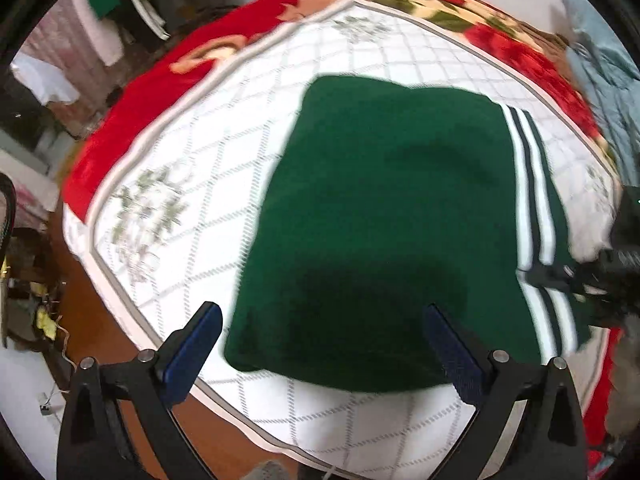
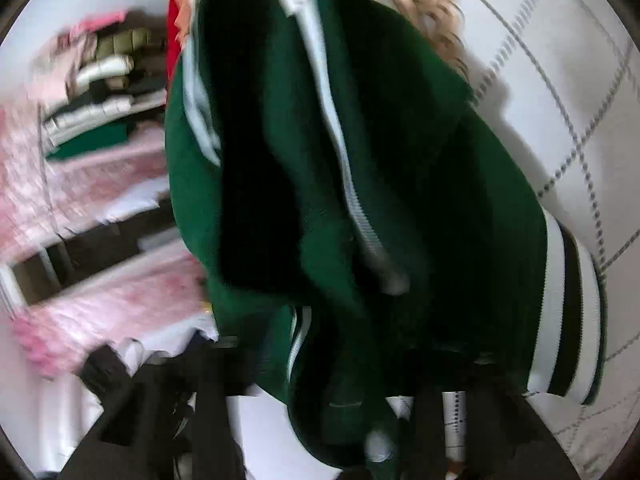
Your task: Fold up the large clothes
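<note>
Now the left hand-held gripper (image 1: 320,344) hangs wide open and empty over the folded green jacket (image 1: 384,216) on the bed (image 1: 192,168), while the right hand-held gripper (image 2: 344,412) pinches its striped edge, probably to lift it.

Left gripper (image 1: 320,344): black angular frame, two flat fingers (image 1: 192,344) with dark blue textured pads, round silver screw heads at the pivots. Right gripper (image 2: 320,420): same black frame, blurred; a white strip with small dots on one finger.
</note>
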### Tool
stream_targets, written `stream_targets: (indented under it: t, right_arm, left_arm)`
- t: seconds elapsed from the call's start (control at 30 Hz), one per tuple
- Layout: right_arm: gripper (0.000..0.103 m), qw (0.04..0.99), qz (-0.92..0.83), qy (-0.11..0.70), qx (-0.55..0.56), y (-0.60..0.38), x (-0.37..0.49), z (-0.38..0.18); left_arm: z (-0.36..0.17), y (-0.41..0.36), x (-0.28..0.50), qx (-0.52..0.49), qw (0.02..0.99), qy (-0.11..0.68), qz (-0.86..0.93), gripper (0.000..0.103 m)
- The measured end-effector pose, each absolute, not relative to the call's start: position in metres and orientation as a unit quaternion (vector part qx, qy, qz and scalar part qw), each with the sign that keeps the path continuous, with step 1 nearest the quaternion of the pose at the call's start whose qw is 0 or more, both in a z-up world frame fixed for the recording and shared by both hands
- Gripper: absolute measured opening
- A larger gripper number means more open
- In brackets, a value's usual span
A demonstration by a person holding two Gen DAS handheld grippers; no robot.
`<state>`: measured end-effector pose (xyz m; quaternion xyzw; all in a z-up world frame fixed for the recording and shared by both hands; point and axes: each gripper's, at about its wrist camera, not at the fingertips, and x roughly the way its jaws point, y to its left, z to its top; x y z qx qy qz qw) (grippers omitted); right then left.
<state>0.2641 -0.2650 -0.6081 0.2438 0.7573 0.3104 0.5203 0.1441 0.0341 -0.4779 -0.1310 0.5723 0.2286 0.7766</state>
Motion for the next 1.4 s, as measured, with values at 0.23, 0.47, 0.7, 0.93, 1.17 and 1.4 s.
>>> stream_targets:
  t: [0.23,0.47,0.7,0.93,1.17,1.4]
  right_arm:
    - [0.019,0.574,0.254,0.733,0.262,-0.3,0.249,-0.582]
    - [0.029,0.566,0.17,0.784,0.192,-0.299,0.25,-0.61]
    - [0.069,0.641,0.266,0.686,0.22,-0.248,0.29,-0.541]
    - [0.003,0.59,0.28,0.721,0.232,-0.181,0.325,-0.601]
    - [0.002,0.658,0.209,0.676,0.256,-0.214,0.302,-0.557]
    - [0.008,0.619,0.12,0.752,0.19,-0.222,0.329,-0.636]
  left_arm:
    - [-0.481,0.044,0.144,-0.118,0.771,0.571,0.256,0.103]
    - [-0.488,0.043,0.162,-0.107,0.77,0.577,0.249,0.103]
    - [-0.48,0.057,0.184,-0.103,0.782,0.553,0.268,0.103]
    - [-0.484,0.076,0.205,-0.087,0.777,0.552,0.29,0.103]
    - [-0.494,0.084,0.206,-0.077,0.766,0.567,0.294,0.103]
    - [-0.495,0.082,0.213,-0.085,0.764,0.572,0.287,0.103]
